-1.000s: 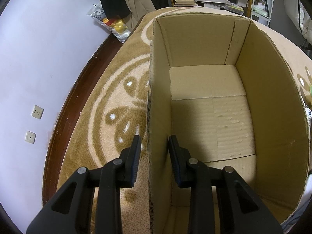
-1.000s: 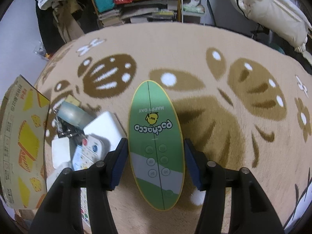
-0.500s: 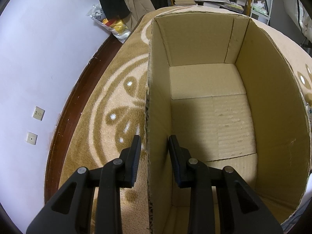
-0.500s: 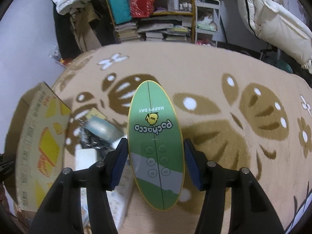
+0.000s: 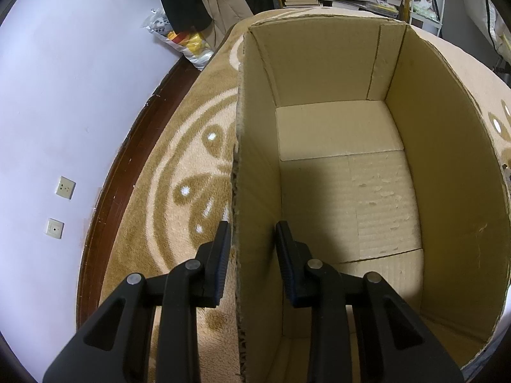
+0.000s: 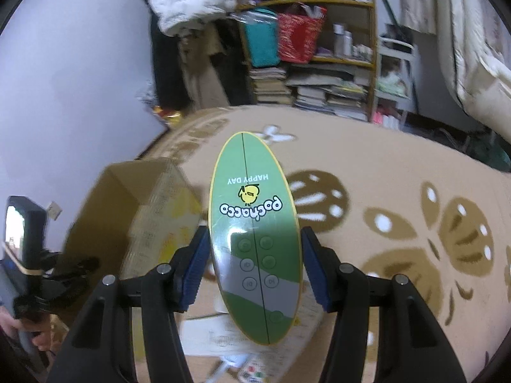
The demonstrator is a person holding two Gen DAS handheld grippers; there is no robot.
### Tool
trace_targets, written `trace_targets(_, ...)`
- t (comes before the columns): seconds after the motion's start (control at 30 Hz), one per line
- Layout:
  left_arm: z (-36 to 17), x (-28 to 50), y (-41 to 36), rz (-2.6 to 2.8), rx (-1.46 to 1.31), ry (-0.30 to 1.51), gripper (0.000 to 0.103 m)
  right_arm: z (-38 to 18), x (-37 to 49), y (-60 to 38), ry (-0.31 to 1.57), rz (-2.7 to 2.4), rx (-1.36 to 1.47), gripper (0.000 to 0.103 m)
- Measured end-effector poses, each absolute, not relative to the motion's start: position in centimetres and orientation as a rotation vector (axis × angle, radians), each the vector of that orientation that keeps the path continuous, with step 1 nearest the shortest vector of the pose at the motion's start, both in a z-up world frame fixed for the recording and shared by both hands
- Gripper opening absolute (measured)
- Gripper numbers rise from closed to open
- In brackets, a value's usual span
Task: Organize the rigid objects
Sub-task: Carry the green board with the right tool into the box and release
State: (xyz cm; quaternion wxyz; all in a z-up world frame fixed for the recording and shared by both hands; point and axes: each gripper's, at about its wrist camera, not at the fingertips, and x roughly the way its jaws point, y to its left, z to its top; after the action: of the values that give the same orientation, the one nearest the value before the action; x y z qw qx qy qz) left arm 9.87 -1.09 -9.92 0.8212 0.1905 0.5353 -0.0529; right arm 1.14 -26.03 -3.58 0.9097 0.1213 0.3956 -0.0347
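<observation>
My left gripper (image 5: 252,255) is pinching the cardboard box (image 5: 351,191) wall on the carpet; my right gripper (image 6: 254,266) is clamping the green oval case (image 6: 252,223) across its slick, rigid, seemingly light midsection, aloft beside the box.

The cardboard box (image 5: 335,166) is plain tan inside, its outer face (image 6: 166,210) printed with yellow patches. Beside the box, the carpet (image 6: 399,198) is beige with dark brown leaf shapes dotted white. The oval case (image 6: 254,239) is green, yellow-edged, crossed by a grey band, with a yellow chick and white lettering. Both grippers are black with blue pads (image 6: 194,265).
</observation>
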Motion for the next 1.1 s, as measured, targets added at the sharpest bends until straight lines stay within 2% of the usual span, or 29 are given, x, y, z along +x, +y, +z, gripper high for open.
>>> trace_targets(0.53,-10.0,9.8,-1.2,-0.111,0.413,1.145,0.027,-1.0,2.4,-16.2,0.766,0.186,0.208,0.060)
trace_targets(1.1,-10.1,10.1,-1.1,-0.111,0.400,1.157,0.028,-2.6,2.8,-16.1,0.832,0.236,0.296,0.060)
